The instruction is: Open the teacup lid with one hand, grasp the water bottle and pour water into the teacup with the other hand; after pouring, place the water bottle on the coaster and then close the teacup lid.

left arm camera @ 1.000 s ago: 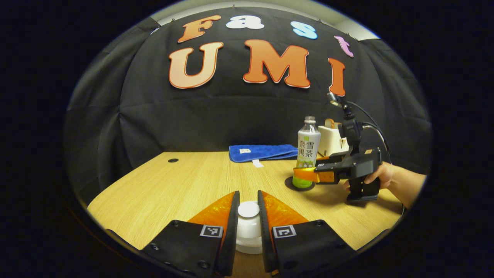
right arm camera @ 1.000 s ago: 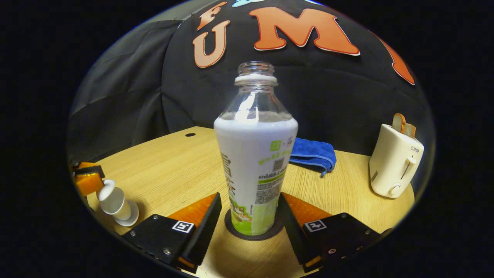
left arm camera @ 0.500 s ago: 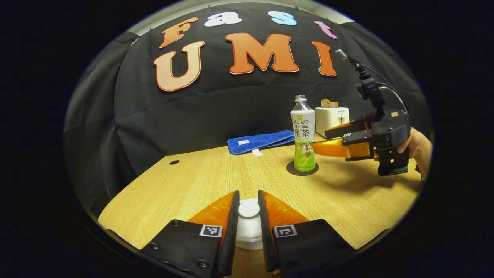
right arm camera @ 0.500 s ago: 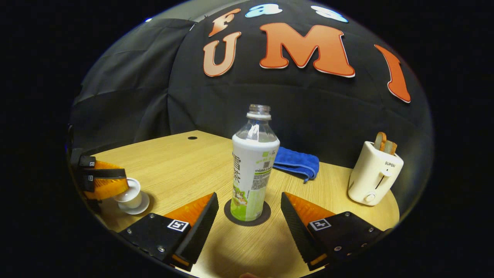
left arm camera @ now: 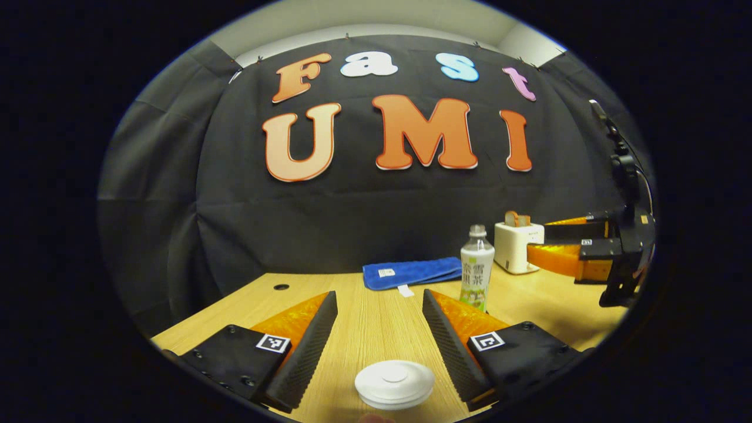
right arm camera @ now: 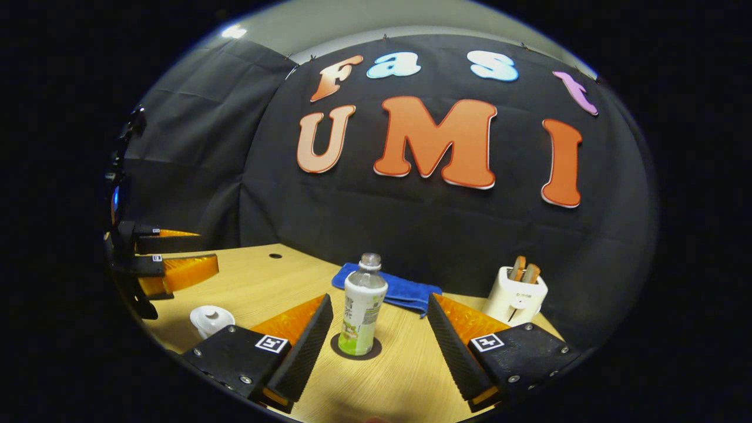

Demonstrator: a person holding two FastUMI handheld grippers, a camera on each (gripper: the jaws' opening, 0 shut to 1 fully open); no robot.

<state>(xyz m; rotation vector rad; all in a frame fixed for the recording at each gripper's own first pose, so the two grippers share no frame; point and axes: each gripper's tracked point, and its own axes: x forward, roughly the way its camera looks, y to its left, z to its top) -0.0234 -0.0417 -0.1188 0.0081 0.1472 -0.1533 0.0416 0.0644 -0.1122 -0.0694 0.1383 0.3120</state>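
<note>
On the light wood-grain table (left arm camera: 376, 317) everything's parked: from my left gripper view the left gripper (left arm camera: 379, 320) sits with its fingers spread wide, nothing between them, and the teacup (left arm camera: 394, 385) with its white lid on sits just below and between the tips. Further back the water bottle (left arm camera: 476, 275) stands upright, uncapped, with a blue towel (left arm camera: 411, 273) lying by the black cloth wall and a white toaster (left arm camera: 518, 247) to its right. From my right gripper view the right gripper (right arm camera: 379, 329) is also wide open, fingers on either side of the bottle but well clear of it, and the bottle is sitting on the dark round coaster (right arm camera: 356, 348). Table has a small round hole (right arm camera: 275, 256) near the far corner. Pale ceiling shows above the cloth.
</note>
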